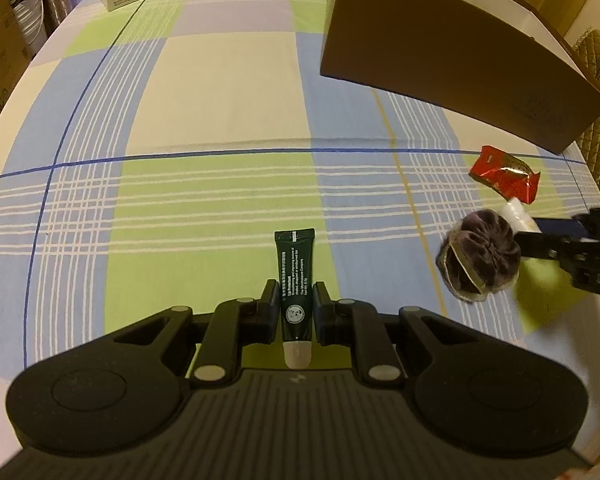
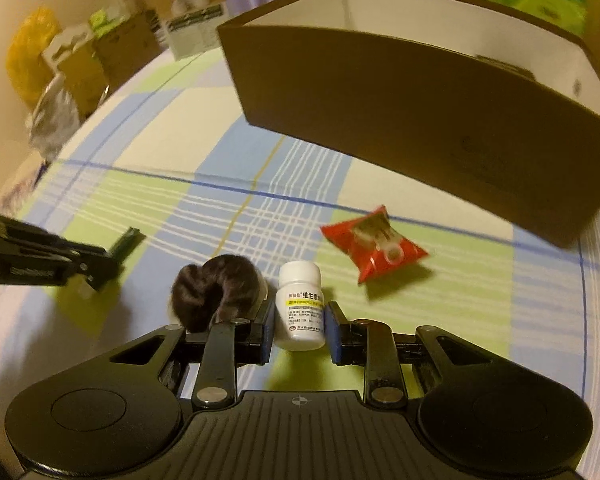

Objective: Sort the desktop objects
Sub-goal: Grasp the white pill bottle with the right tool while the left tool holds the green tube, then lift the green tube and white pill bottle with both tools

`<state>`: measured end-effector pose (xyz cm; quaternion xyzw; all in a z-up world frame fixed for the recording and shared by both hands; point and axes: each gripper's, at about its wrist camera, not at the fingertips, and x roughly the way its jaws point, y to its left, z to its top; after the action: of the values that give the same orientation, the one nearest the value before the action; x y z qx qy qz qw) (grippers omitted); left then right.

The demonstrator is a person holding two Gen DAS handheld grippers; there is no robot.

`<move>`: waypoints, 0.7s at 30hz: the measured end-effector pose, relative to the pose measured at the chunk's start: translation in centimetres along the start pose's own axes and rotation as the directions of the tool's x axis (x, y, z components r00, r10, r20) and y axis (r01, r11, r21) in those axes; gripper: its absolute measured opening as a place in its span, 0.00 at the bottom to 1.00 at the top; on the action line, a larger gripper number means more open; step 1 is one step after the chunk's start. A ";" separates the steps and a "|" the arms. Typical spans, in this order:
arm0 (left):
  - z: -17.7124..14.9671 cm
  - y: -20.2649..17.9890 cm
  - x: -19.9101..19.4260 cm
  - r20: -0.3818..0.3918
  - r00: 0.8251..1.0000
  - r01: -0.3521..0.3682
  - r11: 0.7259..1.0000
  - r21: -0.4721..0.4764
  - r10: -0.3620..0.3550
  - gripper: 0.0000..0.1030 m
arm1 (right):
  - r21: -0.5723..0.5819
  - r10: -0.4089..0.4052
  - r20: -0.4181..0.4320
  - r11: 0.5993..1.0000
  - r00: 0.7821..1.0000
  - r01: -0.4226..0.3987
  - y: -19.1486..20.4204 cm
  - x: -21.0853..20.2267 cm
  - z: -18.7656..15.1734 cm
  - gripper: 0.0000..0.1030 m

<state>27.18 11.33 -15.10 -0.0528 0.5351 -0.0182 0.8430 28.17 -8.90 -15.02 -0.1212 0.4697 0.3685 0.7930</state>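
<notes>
Sorting barely begun, by the look of it. Left gripper [image 1: 296, 312] clamped on green lip-balm tube [image 1: 295, 280]; right gripper [image 2: 299, 328] closing around white pill bottle [image 2: 301, 304], contact unclear. Red snack packet [image 2: 374, 246] and dark scrunchie [image 2: 216, 288] left on tablecloth [image 1: 220, 100]; brown box [image 2: 400, 100] contents hidden.

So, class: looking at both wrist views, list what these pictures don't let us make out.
- Brown box contents: the right wrist view shows only the inner walls, the near wall hides the floor.
- White bottle: in the left wrist view, mostly hidden behind the scrunchie and the right tongs.
- Green tube: in the right wrist view, mostly covered by the left tongs.
</notes>
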 end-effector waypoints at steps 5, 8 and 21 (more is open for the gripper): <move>0.0 -0.4 -0.8 0.007 1.000 0.011 1.000 0.010 -0.011 0.13 | 0.090 -0.012 0.011 0.996 1.000 0.011 -0.8 -2.4 -1.4 0.23; 0.1 -0.7 -1.3 0.011 1.000 0.012 1.000 0.025 -0.012 0.13 | 0.145 -0.027 0.006 0.989 1.000 0.026 -1.7 -3.4 -2.5 0.23; 0.4 -3.1 -3.7 0.060 0.996 0.057 0.995 0.085 -0.062 0.13 | 0.258 -0.097 -0.006 0.962 0.995 0.095 -3.9 -6.6 -4.8 0.23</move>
<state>26.09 8.60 -11.28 -0.0341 0.5052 -0.0641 0.8600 25.83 -17.36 -12.65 -0.0384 0.5044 0.2661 0.8206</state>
